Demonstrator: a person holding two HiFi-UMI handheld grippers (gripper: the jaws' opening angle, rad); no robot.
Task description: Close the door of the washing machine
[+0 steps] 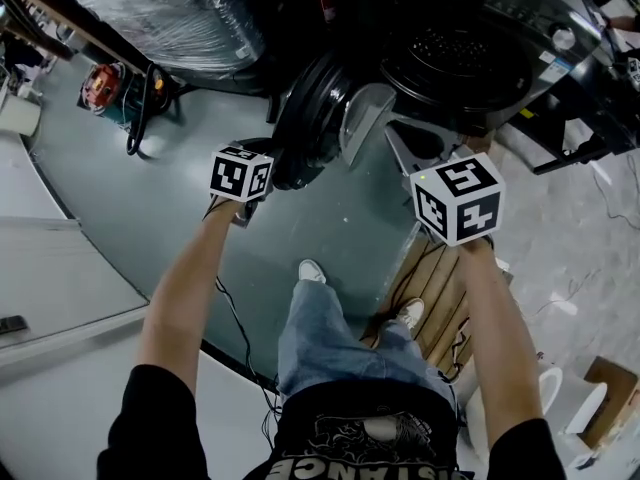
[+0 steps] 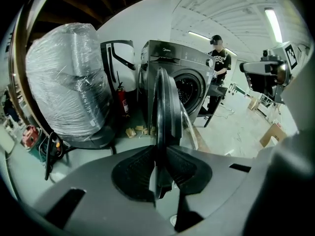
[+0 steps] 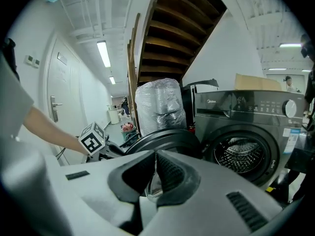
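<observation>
The dark grey washing machine (image 1: 470,48) stands at the top of the head view with its drum (image 3: 241,154) exposed. Its round door (image 1: 310,118) is swung out to the left, and the glass bowl faces the opening. My left gripper (image 2: 160,173) is shut on the door's rim, which I see edge-on (image 2: 165,107) rising between the pads. In the right gripper view the door (image 3: 167,139) lies just ahead of my right gripper (image 3: 155,168). Its pads are together with nothing held. The right marker cube (image 1: 458,200) hovers in front of the machine, right of the door.
A large plastic-wrapped bundle (image 2: 64,82) stands left of the machine, with a red fire extinguisher (image 2: 121,101) beside it. A red tool (image 1: 100,86) and cables lie on the floor at left. A wooden pallet (image 1: 430,288) is underfoot. A person (image 2: 216,68) stands beyond the machine.
</observation>
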